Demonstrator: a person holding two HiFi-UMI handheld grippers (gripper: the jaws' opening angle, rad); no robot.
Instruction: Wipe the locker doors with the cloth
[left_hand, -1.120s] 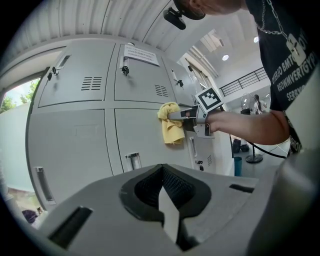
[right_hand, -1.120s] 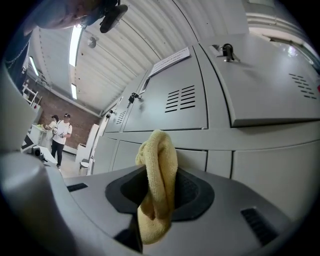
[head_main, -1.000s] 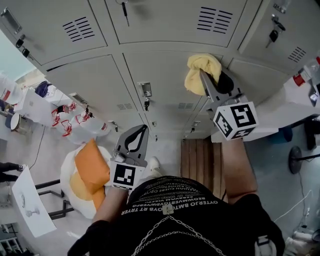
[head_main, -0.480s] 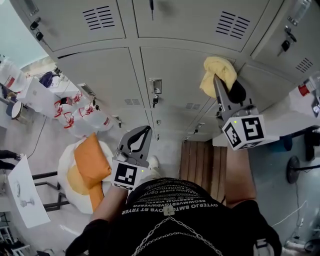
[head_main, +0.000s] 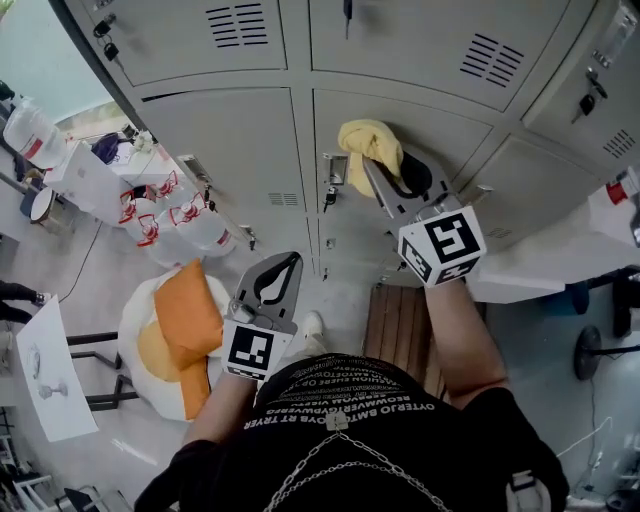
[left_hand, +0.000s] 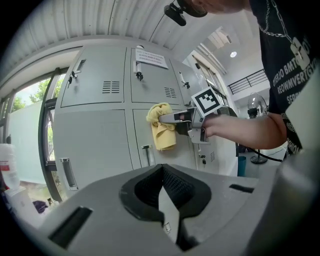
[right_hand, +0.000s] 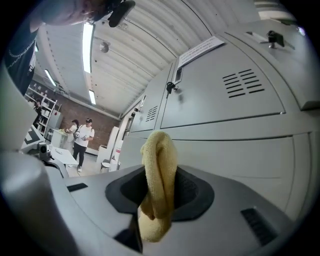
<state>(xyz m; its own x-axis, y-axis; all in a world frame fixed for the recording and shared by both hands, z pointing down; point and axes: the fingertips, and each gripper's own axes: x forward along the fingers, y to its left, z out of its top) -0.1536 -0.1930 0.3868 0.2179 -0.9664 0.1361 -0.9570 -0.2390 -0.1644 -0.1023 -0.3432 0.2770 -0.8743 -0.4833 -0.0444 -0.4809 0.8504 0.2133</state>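
Note:
A yellow cloth is pinched in my right gripper, which presses it against a grey locker door just right of that door's handle. In the right gripper view the cloth stands bunched between the shut jaws, with the locker doors close ahead. My left gripper hangs low near my body, shut with nothing in it, away from the lockers. The left gripper view shows its closed jaws, and beyond them the cloth held on the door.
A bank of grey lockers with vents and keys fills the view ahead. An orange cushion on a round seat sits at the lower left, water jugs beside it. A wooden pallet lies on the floor below the lockers. People stand far off.
My right gripper has swept the yellow cloth leftwards across the locker door, from near the right door's edge to just beside the middle door's handle. The left gripper has stayed put.

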